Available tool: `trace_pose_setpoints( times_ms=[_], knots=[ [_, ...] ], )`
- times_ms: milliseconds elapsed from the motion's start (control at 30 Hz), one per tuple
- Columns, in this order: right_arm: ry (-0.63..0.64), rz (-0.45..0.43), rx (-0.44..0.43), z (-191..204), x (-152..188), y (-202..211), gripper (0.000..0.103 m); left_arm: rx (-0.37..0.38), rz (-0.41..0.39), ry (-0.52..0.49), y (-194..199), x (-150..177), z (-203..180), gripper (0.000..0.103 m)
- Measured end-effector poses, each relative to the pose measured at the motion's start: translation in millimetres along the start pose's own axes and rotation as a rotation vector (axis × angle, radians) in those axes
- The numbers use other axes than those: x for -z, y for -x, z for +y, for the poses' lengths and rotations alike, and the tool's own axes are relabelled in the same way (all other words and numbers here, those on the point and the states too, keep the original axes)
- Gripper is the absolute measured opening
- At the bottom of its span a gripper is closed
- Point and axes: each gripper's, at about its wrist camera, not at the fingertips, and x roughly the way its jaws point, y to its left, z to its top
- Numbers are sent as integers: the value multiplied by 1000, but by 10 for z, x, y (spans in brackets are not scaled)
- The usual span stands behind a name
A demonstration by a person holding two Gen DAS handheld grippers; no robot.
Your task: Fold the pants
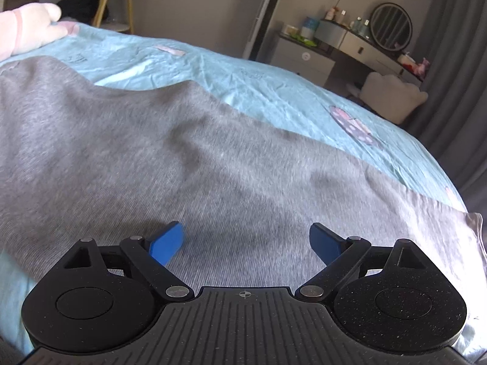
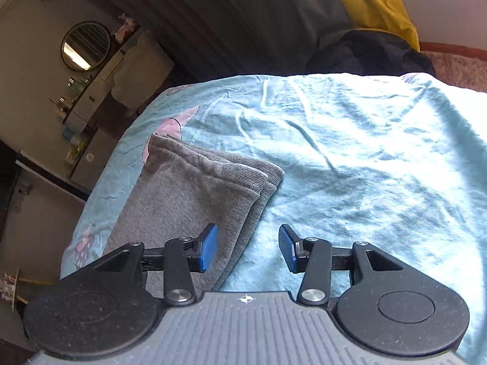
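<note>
The pants are grey knit, spread across the middle of the left wrist view on a teal sheet; in the right wrist view their cuffs lie stacked at centre left, leg on leg, hems roughly aligned. The cloth looks soft, limp and light, with a matte weave that should not slip much between the pads, though it will sag and drag its lower layer if lifted by one ply. The doubled hem at the cuffs, thicker and stitched, seems the best place to pinch, taking both legs together. The left gripper hangs over the grey cloth with jaws wide and nothing between them. The right gripper is also spread, empty, straddling the pants' edge and the sheet. No containers figure in the task; jars on the dresser at upper right are too small to read.
</note>
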Motion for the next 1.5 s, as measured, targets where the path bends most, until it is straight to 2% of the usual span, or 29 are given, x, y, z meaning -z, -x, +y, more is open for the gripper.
trace_pose_setpoints(
  times_ms=[133,233,267,300,367,467,500,667,800,867,1033,1167,1333,1500],
  knots=[
    [-81,-23,-3,-16,-80,-238,45,-8,6,32,81,48,-2,95],
    [-128,-29,-16,-25,-152,-343,45,-1,11,17,91,70,-41,95],
    [-129,-26,-29,-8,-170,-367,42,2,10,3,83,76,-57,95],
    [-120,-20,-42,14,-182,-386,31,2,9,-14,66,87,-81,95],
    [-85,2,-62,65,-182,-410,16,-13,14,-38,21,109,-114,95],
    [-44,-4,-64,94,-176,-408,15,2,4,-72,8,124,-162,95],
    [-45,1,-58,87,-179,-427,18,9,4,-77,0,127,-168,95],
    [-88,20,-67,29,-208,-495,21,-9,11,-117,-46,159,-207,96],
    [-76,28,-46,86,-227,-526,21,-27,25,-161,-78,182,-249,97],
    [-52,24,-32,119,-233,-518,16,-32,26,-176,-88,191,-262,97],
    [62,-13,-8,352,-250,-430,11,-35,27,-185,-83,194,-274,97],
    [262,-71,-31,845,-254,-203,10,-25,26,-167,-71,189,-254,97],
    [548,-98,-186,1703,-25,85,10,-25,25,-162,-72,184,-250,97],
    [841,-34,-341,2399,662,199,10,-8,22,-130,-45,168,-213,97]
  ],
)
